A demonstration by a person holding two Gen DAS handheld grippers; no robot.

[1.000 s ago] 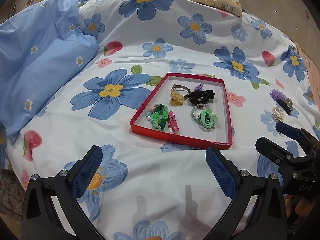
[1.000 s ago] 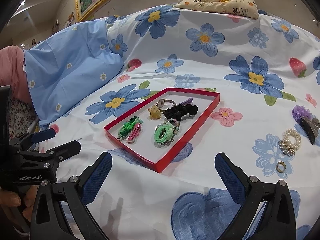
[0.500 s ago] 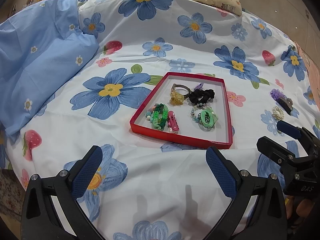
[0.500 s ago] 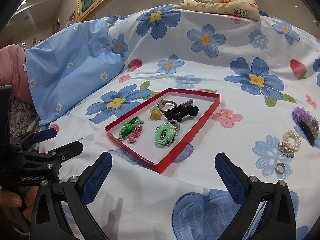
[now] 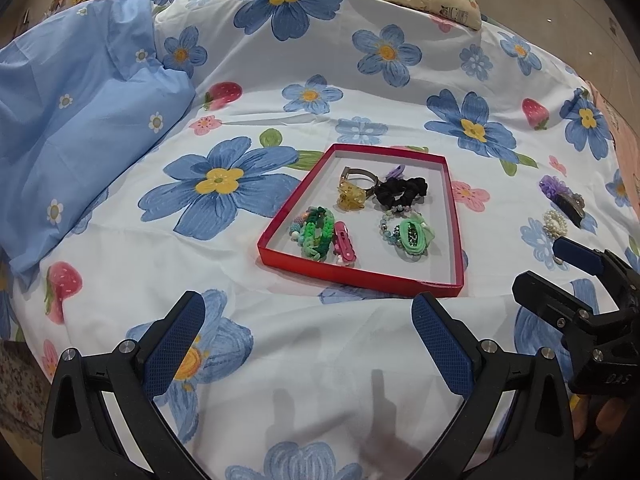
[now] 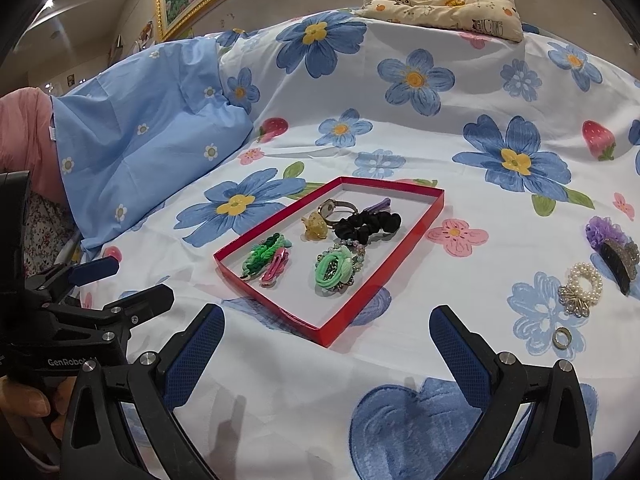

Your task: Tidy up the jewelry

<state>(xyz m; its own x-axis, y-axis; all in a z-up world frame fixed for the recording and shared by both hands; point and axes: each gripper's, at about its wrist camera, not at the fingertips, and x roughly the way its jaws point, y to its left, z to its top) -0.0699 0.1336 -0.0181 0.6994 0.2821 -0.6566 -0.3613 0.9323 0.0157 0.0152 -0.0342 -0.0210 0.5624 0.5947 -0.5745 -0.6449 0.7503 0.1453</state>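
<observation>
A red-rimmed tray (image 5: 455, 216) (image 6: 424, 222) lies on the flowered bed sheet. It holds a watch, a black scrunchie (image 5: 402, 191), an amber clip, green bands (image 5: 318, 232), a pink clip and a green scrunchie (image 6: 334, 270). Outside the tray to the right lie a purple scrunchie (image 6: 604, 230), a dark claw clip (image 6: 618, 266), a pearl bracelet (image 6: 584, 284) and a ring (image 6: 561, 337). My left gripper (image 5: 308, 340) is open and empty, in front of the tray. My right gripper (image 6: 326, 350) is open and empty, in front of the tray's near corner.
A light blue pillow (image 5: 80, 128) lies at the left. A folded panda-print cloth (image 6: 440, 0) sits at the far edge of the bed. A gold picture frame (image 6: 188, 8) hangs on the wall behind.
Both grippers have barely moved; the right view has drifted very slightly. Nothing was picked up or released.
</observation>
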